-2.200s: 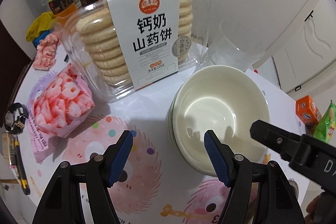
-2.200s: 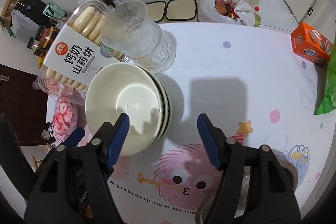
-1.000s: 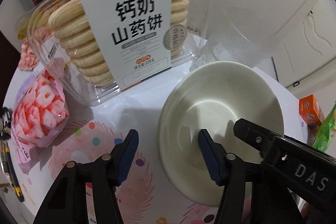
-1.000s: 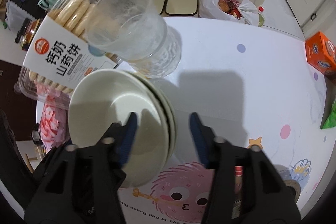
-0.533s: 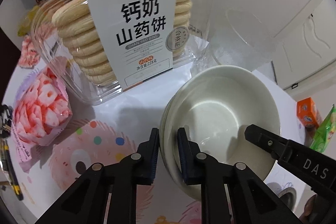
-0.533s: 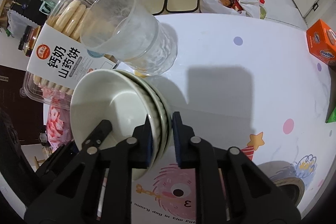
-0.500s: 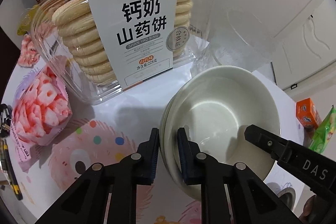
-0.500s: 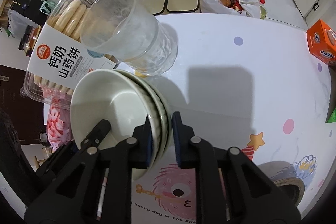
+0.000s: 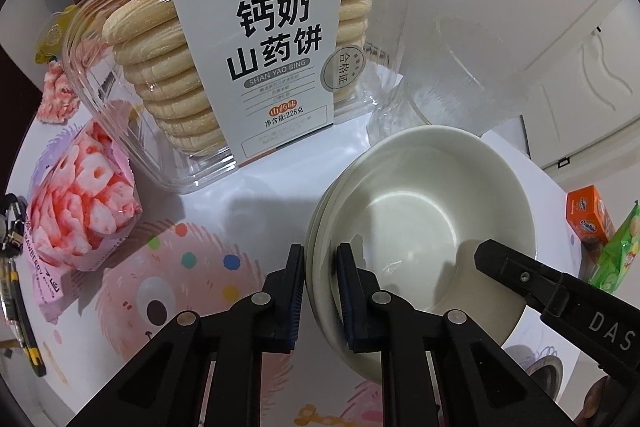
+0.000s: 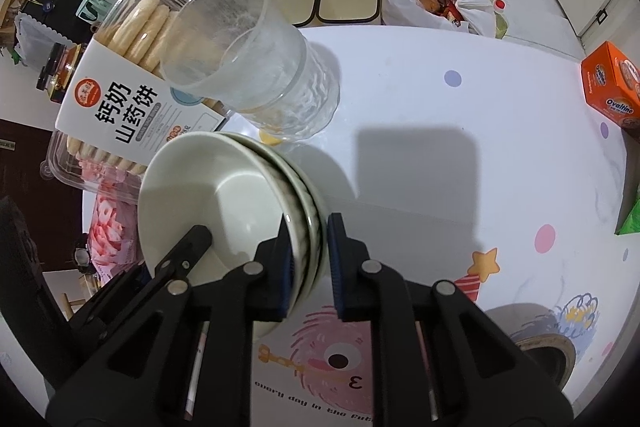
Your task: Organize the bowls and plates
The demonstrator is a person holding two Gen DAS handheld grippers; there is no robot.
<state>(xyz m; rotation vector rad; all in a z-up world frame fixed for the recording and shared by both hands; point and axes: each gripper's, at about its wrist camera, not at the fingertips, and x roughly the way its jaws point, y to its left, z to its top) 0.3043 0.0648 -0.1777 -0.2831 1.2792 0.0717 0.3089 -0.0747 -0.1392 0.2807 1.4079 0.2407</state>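
A stack of cream-white bowls (image 9: 424, 211) sits on the white patterned table (image 10: 460, 163). It also shows in the right wrist view (image 10: 224, 195). My left gripper (image 9: 319, 291) is shut on the stack's near-left rim, one finger inside the top bowl and one outside. My right gripper (image 10: 309, 259) is shut on the opposite rim, its jaws spanning the stacked edges. The right gripper's finger also shows in the left wrist view (image 9: 520, 275), reaching into the bowl from the right.
A clear box of biscuits (image 9: 256, 59) stands just behind the bowls. A clear glass cup (image 10: 256, 59) stands beside it, close to the stack. A pink snack bag (image 9: 80, 211) lies left. An orange box (image 10: 612, 87) and a green packet (image 9: 616, 251) lie right.
Both grippers have closed from open onto opposite rims of the bowl stack. Since half a second ago the stack appears slightly higher and nearer in the right wrist view.
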